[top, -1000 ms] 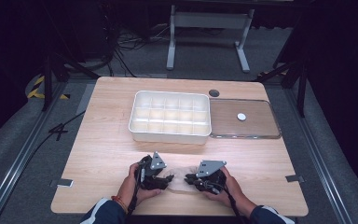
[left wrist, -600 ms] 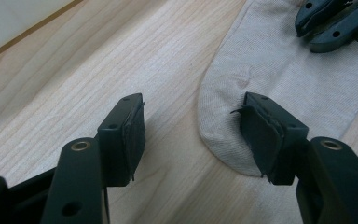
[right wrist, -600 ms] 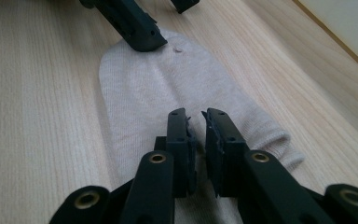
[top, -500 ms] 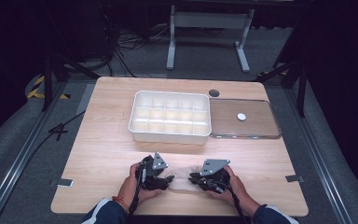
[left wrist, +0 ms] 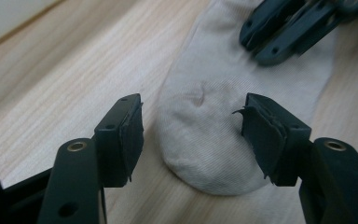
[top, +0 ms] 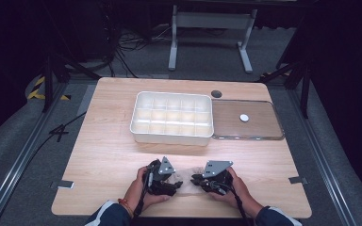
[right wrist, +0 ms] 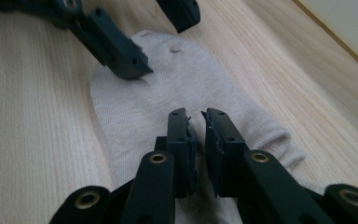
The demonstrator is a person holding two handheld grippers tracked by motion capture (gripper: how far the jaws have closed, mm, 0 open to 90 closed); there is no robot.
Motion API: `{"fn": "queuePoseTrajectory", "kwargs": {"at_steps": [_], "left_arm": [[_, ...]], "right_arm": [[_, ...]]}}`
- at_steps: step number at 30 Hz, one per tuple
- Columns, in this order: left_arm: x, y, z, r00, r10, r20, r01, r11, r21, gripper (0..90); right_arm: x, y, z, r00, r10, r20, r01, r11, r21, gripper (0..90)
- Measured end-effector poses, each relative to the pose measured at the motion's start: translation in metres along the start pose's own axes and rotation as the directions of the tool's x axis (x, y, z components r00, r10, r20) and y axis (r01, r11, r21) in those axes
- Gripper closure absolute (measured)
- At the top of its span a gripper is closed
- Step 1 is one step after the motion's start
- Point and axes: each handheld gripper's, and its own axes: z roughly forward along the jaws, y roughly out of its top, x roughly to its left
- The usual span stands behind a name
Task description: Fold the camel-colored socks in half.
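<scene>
Left gripper jaws have just been opening a bit, hands barely shifted since earlier frames. Beige sock lies flat on table, toe end between the left's parted jaws, unpinched. Right gripper narrow, nearly closed, over sock's cuff end.

1. I'm working in what looks like a lab or recording studio: a light wooden table stands alone on grey carpet, with dark surroundings.
2. Black cables trail across the floor behind it, near a grey metal stand.
3. Yellow-and-black hazard tape marks the floor, and metal rails run alongside the table.
</scene>
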Motion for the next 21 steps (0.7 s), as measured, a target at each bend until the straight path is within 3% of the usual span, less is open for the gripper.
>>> {"fn": "queuePoseTrajectory", "kwargs": {"at_steps": [3,9,21], "left_arm": [[0.0016,-0.0011,0.0004,0.9997,-0.026,-0.005,0.026,0.9997,-0.002,36.3],[0.0002,0.0003,-0.0008,0.9996,-0.025,-0.016,0.025,0.9996,0.016,38.1],[0.001,0.0027,-0.0026,0.9997,-0.021,-0.009,0.022,0.9991,0.036,51.7]], "right_arm": [[-0.0008,-0.0006,-0.0001,1.0,0.005,-0.003,-0.005,1.0,-0.003,80.1],[0.0023,-0.0006,-0.0019,0.9998,-0.013,0.015,0.013,1.0,0.007,80.0],[0.0049,-0.0006,-0.0051,0.9995,-0.018,0.027,0.018,1.0,0.024,79.6]]}}
